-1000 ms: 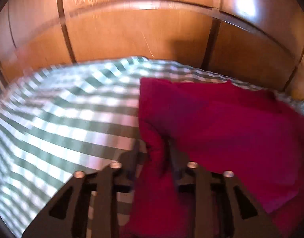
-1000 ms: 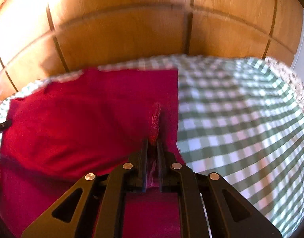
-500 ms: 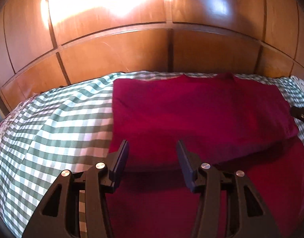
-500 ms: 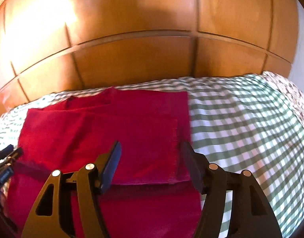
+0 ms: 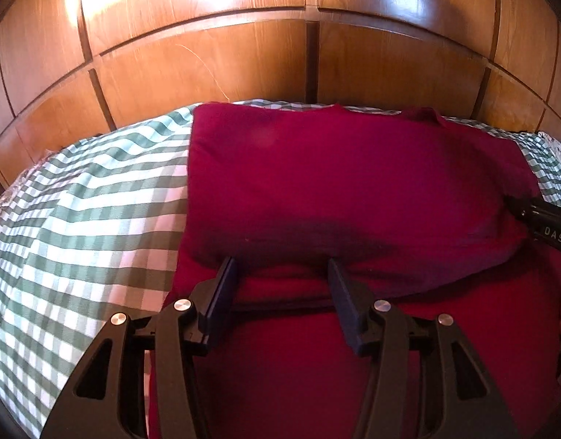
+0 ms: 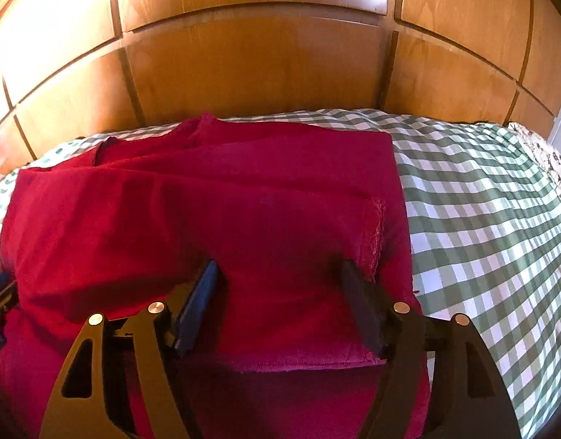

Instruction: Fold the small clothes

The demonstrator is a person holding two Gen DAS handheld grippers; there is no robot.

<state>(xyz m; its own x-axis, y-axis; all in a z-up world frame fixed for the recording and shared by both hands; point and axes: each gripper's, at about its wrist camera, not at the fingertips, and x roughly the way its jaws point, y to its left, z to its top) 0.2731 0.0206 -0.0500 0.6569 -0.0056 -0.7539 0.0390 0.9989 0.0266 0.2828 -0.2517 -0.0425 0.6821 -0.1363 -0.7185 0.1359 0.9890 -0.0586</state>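
A dark red garment [image 5: 353, 183] lies on the green-and-white checked cloth [image 5: 90, 201], its near part folded back over the far part. My left gripper [image 5: 282, 267] is open and empty at the fold's near edge, near the garment's left side. The garment also shows in the right wrist view [image 6: 207, 219]. My right gripper [image 6: 278, 269] is open and empty over the fold near the garment's right edge. The right gripper's tip shows at the right rim of the left wrist view [image 5: 543, 219].
A wooden panelled wall [image 5: 280, 55] rises right behind the far edge of the checked cloth. Bare checked cloth lies left of the garment in the left wrist view and right of it in the right wrist view [image 6: 481, 219]. A floral fabric edge [image 6: 551, 161] shows far right.
Both grippers were shut on the red garment's edge a second ago. They have let it go, opened wide and drawn back, leaving the folded layer lying flat.
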